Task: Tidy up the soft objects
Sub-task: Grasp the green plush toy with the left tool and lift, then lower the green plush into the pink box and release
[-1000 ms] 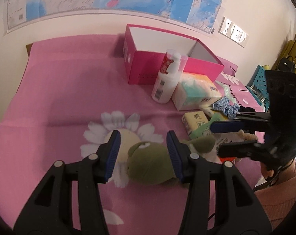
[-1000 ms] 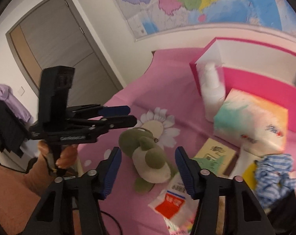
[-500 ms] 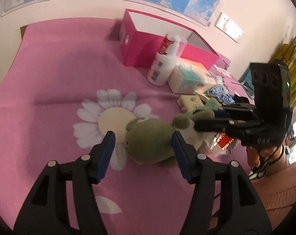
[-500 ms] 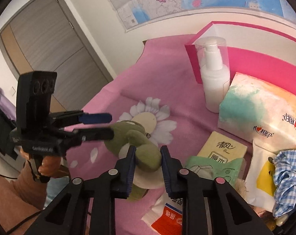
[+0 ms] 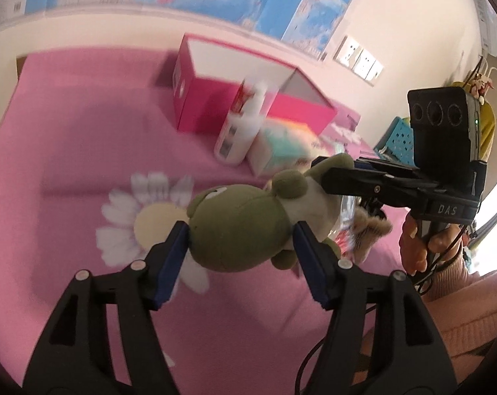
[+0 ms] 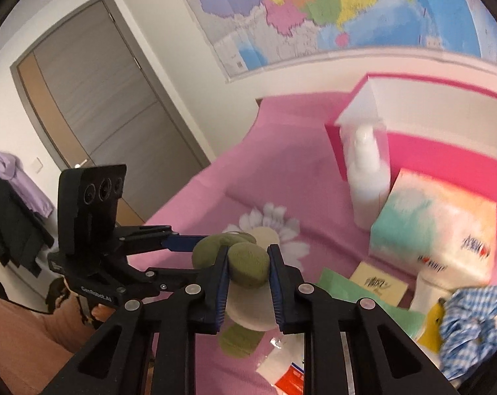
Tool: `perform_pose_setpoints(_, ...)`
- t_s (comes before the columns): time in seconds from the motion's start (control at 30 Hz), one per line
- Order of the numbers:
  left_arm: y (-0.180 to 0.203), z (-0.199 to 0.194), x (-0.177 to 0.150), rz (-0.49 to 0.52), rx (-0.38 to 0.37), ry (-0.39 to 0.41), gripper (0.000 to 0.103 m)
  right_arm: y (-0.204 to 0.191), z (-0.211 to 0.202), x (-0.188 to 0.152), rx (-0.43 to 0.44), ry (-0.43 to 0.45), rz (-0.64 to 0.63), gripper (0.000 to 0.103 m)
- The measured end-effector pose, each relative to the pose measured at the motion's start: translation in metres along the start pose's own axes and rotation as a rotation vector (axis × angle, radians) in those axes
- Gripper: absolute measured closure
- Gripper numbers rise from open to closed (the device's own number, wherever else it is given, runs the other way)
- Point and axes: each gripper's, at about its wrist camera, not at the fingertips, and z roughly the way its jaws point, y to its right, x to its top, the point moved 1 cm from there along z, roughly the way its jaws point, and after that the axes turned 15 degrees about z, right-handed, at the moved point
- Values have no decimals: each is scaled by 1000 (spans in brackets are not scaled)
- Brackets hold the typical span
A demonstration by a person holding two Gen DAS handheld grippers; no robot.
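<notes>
Both grippers are on the green plush frog (image 5: 238,227) at center frame, held above the pink table (image 5: 67,151). Left gripper (image 5: 240,253) fingers squeeze its head; right gripper (image 6: 247,279) fingers are narrow, pinching a limb. Pink box (image 5: 202,112) sits upper center w/ a lotion bottle (image 6: 367,181) beside it.

We see a cream wall hung with a colourful map (image 6: 330,10), and white wall sockets (image 5: 360,62) to its right. A grey door (image 6: 110,105) with a wood-toned side panel stands shut. Bright daylight enters at a window (image 5: 495,223). A pink flowered cloth (image 5: 67,151) covers the surface.
</notes>
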Motion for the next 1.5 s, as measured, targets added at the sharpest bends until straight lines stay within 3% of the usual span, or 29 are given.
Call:
perform_pose_setpoints(0.43, 23, -29, 72, 112, 51, 147, 37, -15, -59, 42, 19, 161, -64, 81)
perform_pose_setpoints(0.83, 17, -11, 154, 164, 115, 178, 37, -7, -86, 102, -1, 269, -83, 81)
perform_pose_setpoints(0.97, 14, 7, 173, 174, 158, 164, 37, 5, -85, 125, -18, 293, -70, 81)
perform_pose_setpoints(1.13, -3, 40, 189, 144, 150, 111, 37, 32, -71, 150, -41, 287, -18, 81)
perform_pose_setpoints(1.5, -31, 103, 194, 103, 167, -4, 37, 86, -27, 175, -80, 230, 111, 81)
